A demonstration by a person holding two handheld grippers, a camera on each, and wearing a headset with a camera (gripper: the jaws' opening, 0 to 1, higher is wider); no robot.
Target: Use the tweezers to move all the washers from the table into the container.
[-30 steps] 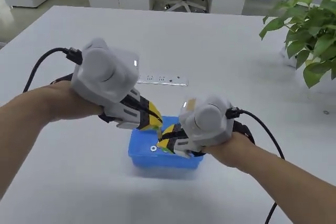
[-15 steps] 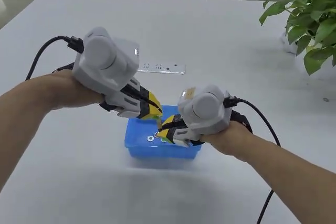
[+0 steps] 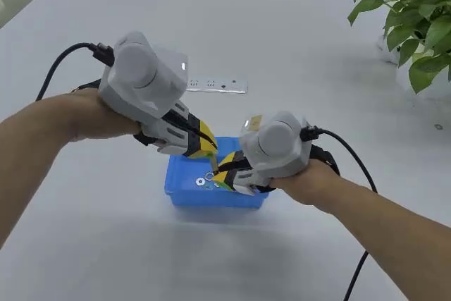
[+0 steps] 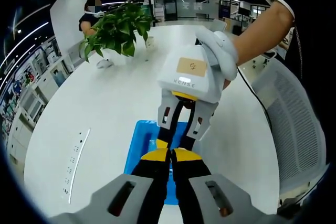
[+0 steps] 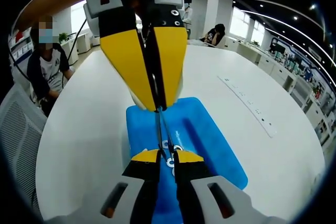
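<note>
Directly over the container, both grippers meet on the tweezers

Both grippers hang just above the blue container (image 3: 184,194), which stands on the white table (image 3: 317,103). The left gripper (image 5: 157,106) comes in over the container's left rim and points down into it. Its yellow jaws are pressed together at the tips, pinching the joined end of the tweezers (image 5: 161,129). From there the two thin legs run down toward the container's floor, spreading a little. They pass into the narrow gap between the jaws of the right gripper (image 5: 167,157), which reaches in over the container's right rim, almost tip to tip with the left one. The right jaws are nearly closed, but whether they actually press on the legs I cannot tell.

Three washers (image 5: 165,144) lie inside the container. Two small silver rings sit close together near the middle of its floor, beside the tweezers' legs, and a third sits right at the right gripper's tips. Whether the tweezers hold that third one cannot be told.

Beyond the container's far side, well apart from it, a white power strip (image 3: 217,86) lies flat. A green plant (image 3: 412,12) stands much farther off, past the container's far right corner.
</note>
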